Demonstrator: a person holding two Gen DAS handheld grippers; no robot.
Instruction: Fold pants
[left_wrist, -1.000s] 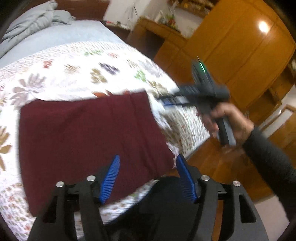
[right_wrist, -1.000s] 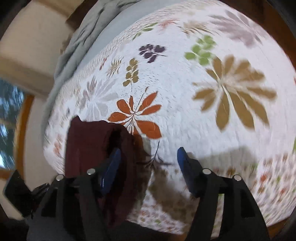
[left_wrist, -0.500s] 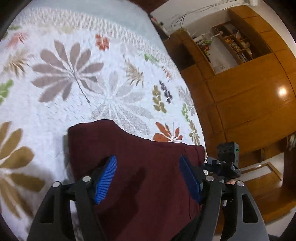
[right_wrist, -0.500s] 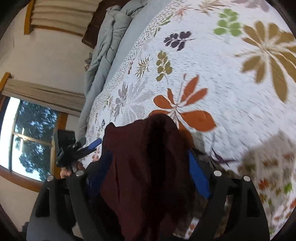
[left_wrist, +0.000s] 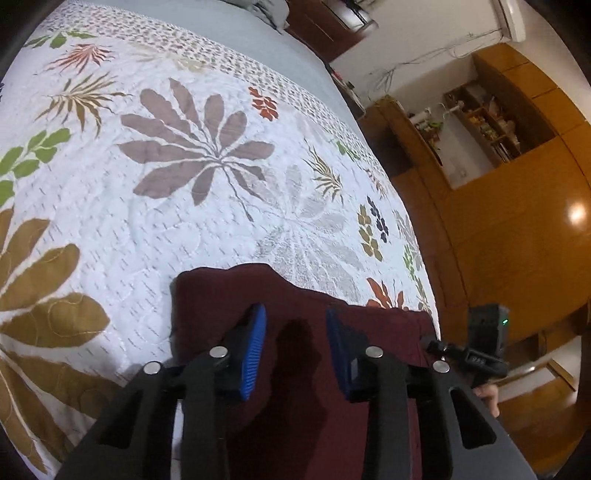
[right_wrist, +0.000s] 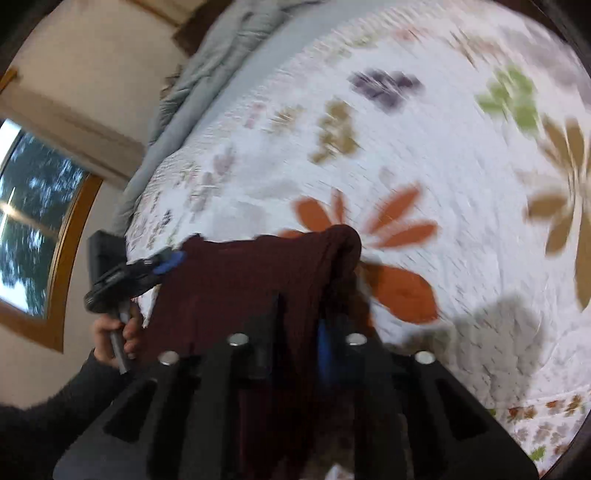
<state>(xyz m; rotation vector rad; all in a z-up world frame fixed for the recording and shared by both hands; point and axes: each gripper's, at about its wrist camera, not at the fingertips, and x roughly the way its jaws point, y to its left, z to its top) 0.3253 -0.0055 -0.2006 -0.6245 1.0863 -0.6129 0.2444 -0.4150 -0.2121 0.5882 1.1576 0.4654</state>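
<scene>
Your maroon pants sit lower centre in both views, already folded into a compact block on the bed. Your left gripper is closing astride the cloth. Your right gripper is closing on a raised fold. One last fold seems left.

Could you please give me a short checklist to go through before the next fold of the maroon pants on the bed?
1. Right gripper has cloth: ok, jaws closing, a bunched ridge of the pants between them.
2. Left gripper has cloth: cannot tell; jaws closing over the pants, a gap still showing.
3. Pants lie flat: not ok, raised at the right gripper.
4. Bedspread beyond the pants free: ok.
5. Bedspread not pinched along: cannot tell.
</scene>
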